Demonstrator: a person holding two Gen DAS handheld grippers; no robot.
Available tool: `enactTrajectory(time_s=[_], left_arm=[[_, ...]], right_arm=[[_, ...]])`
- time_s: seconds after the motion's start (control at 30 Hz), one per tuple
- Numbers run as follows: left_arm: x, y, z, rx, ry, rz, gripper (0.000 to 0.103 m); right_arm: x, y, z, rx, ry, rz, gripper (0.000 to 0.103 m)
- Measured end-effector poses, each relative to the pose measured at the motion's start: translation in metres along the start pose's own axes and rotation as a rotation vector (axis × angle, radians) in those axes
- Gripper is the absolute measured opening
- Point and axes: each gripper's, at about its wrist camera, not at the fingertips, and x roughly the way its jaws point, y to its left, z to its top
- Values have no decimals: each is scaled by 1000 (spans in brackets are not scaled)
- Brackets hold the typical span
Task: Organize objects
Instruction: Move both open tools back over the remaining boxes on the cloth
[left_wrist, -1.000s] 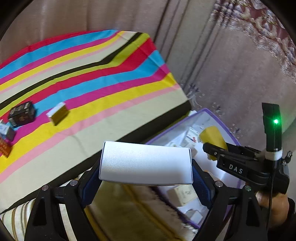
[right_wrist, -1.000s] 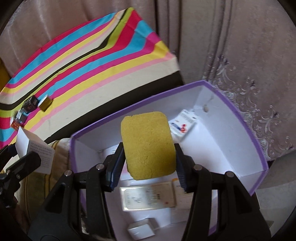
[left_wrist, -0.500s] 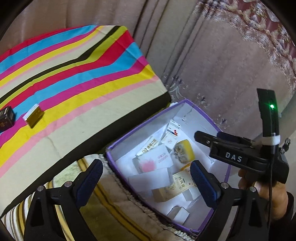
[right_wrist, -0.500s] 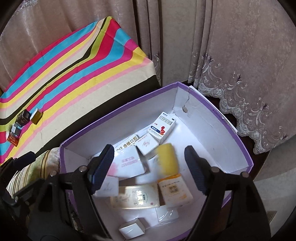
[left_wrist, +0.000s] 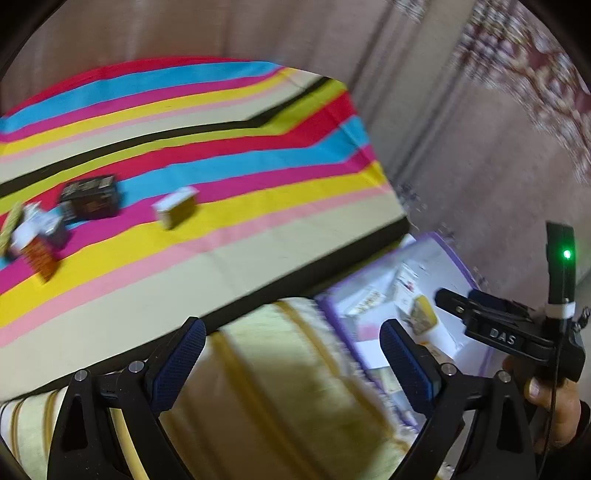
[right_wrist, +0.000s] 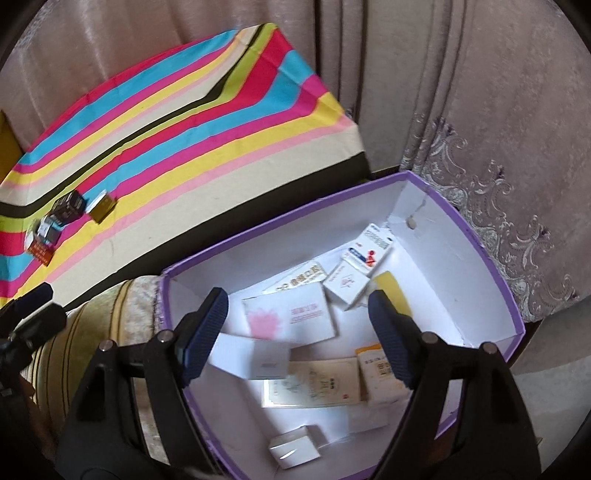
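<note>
Left claw (left_wrist: 291, 363), right claw (right_wrist: 297, 334): both gaping, empty.

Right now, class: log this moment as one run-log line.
left gripper: open, empty | right gripper: open, empty, over purple box | small boxes remain on striped cloth

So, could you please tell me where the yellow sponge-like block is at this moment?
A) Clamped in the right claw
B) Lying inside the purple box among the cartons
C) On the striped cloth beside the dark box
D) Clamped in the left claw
B: the yellow block lies in the purple box among the cartons, while the right claw and left claw both stand open with nothing between their pads.
</note>
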Motion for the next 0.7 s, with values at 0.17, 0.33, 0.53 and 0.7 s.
enactTrajectory(time_s=[0.17,0.33,0.53,0.7], left_arm=[[-21,50,-5,-117,-26,43,97],[-40,99,-16,-230,-44,87,96],[-51,156,-19,-326,-70,150,96],[-56,198,-6,-332,-94,213,96]], right_arm=[[3,25,-1,-47,14,21,81],[9,57,-3,-102,37,56,81],[13,95,-5,-159,51,93,82],[19,127,-2,-207,53,122,82]])
